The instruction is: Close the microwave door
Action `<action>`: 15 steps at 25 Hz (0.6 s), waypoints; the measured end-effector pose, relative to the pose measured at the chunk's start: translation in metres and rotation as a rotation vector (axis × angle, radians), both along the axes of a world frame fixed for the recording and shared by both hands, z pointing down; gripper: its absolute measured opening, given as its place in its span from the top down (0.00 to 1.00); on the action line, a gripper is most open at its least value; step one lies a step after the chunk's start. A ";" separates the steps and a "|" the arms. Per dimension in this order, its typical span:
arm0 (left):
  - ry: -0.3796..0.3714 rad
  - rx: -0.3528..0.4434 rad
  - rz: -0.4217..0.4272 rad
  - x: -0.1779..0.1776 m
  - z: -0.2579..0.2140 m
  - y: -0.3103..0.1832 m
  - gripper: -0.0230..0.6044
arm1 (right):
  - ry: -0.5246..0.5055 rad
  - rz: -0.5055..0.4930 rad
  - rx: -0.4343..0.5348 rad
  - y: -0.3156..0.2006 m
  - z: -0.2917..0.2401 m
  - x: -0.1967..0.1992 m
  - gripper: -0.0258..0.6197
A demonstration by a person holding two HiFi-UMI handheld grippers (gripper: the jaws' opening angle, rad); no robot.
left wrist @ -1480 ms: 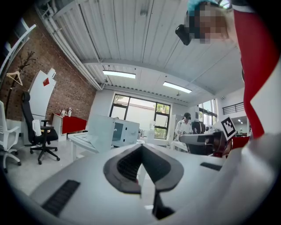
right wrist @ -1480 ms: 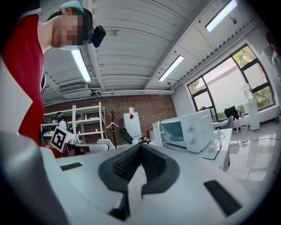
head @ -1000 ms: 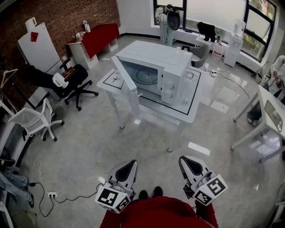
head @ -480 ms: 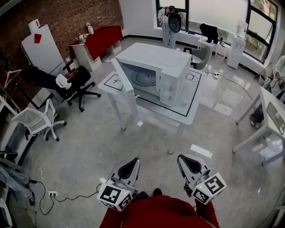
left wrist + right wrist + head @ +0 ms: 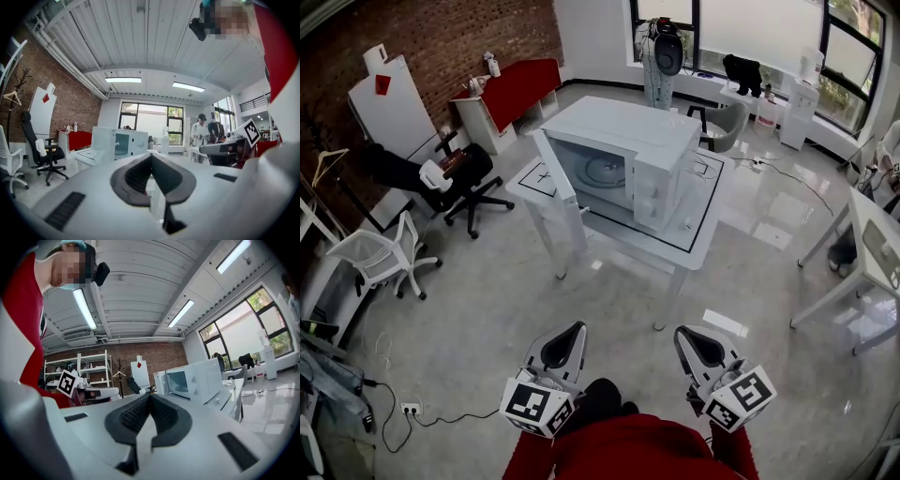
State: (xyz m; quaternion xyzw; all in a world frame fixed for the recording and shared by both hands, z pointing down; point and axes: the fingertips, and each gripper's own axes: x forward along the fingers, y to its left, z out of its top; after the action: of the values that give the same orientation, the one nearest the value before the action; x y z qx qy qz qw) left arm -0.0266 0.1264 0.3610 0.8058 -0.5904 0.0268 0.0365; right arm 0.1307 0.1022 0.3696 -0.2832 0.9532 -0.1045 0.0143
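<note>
Two grippers hang low in the head view, well apart from the work. The left gripper (image 5: 565, 343) and the right gripper (image 5: 697, 344) both have their jaws pressed together with nothing between them, as each gripper view confirms. The boxy white microwave oven (image 5: 623, 120) stands in the middle of the glossy white desk (image 5: 698, 239), inside a black outlined rectangle. Its white glass-windowed door (image 5: 565, 187) is swung wide, hinged on the side toward the desk's left corner, and its free edge juts toward the near-left edge. That jutting edge is probably the first hazard, since a gripper or the body could knock it on the way in and jolt the oven. With the jaws closed, the door would have to be pushed rather than gripped. A narrow tip set on the smooth panel near the hinge, or at a slant, may skid off the door. Too hard a shove could slide the whole oven across the slick desktop toward the far edge, while too light a one would likely leave the latch uncaught and the door ajar. A black cable and white power strip (image 5: 411, 408) on the grey floor to the left could snag a foot.
</note>
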 end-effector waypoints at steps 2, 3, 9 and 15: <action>-0.001 0.008 0.000 -0.002 -0.004 -0.003 0.95 | -0.004 0.002 -0.002 -0.003 0.000 -0.001 0.94; -0.002 0.009 0.001 -0.003 -0.005 -0.005 0.95 | -0.004 0.001 -0.005 -0.005 0.000 -0.002 0.94; 0.070 0.013 0.022 -0.018 -0.004 -0.029 0.95 | 0.014 -0.003 -0.006 -0.027 0.003 -0.018 0.94; 0.076 0.022 0.009 -0.052 -0.003 -0.083 0.95 | 0.023 0.019 -0.017 -0.075 0.004 -0.041 0.94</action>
State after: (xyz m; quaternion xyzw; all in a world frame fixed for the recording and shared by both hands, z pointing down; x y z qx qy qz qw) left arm -0.0788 0.0432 0.3576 0.8093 -0.5851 -0.0102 0.0501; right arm 0.0894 0.0273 0.3740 -0.2935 0.9497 -0.1095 0.0020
